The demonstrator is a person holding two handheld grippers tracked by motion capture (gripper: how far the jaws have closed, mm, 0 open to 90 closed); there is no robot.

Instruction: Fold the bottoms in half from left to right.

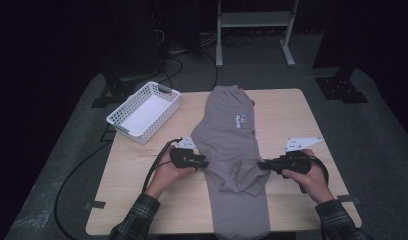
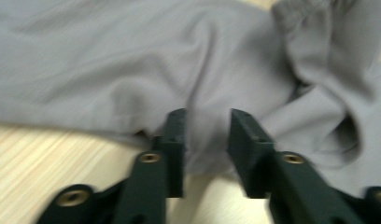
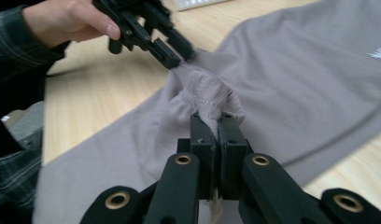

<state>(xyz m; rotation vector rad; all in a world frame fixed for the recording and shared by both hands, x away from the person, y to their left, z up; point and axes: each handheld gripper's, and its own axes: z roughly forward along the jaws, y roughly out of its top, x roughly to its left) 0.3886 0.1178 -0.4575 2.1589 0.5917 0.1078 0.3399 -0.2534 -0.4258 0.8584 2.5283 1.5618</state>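
A grey garment (image 1: 227,135) with a small colourful logo (image 1: 240,120) lies lengthwise down the middle of the wooden table (image 1: 292,115), its lower end hanging over the front edge. My left gripper (image 1: 204,162) sits at the garment's left edge. Up close, its jaws (image 2: 205,116) stand apart with the grey cloth (image 2: 132,70) lying in the gap, not pinched. My right gripper (image 1: 262,164) is at the garment's right side, and its jaws (image 3: 217,119) are shut on a ribbed cuff (image 3: 209,95) that bunches above them. The left gripper (image 3: 179,53) shows beyond, touching the cloth.
A white plastic basket (image 1: 123,122) stands at the table's back left corner, overhanging the edge. A black cable (image 1: 77,170) trails from the left gripper off the left side. Metal stand legs (image 1: 219,50) rise on the floor behind the table.
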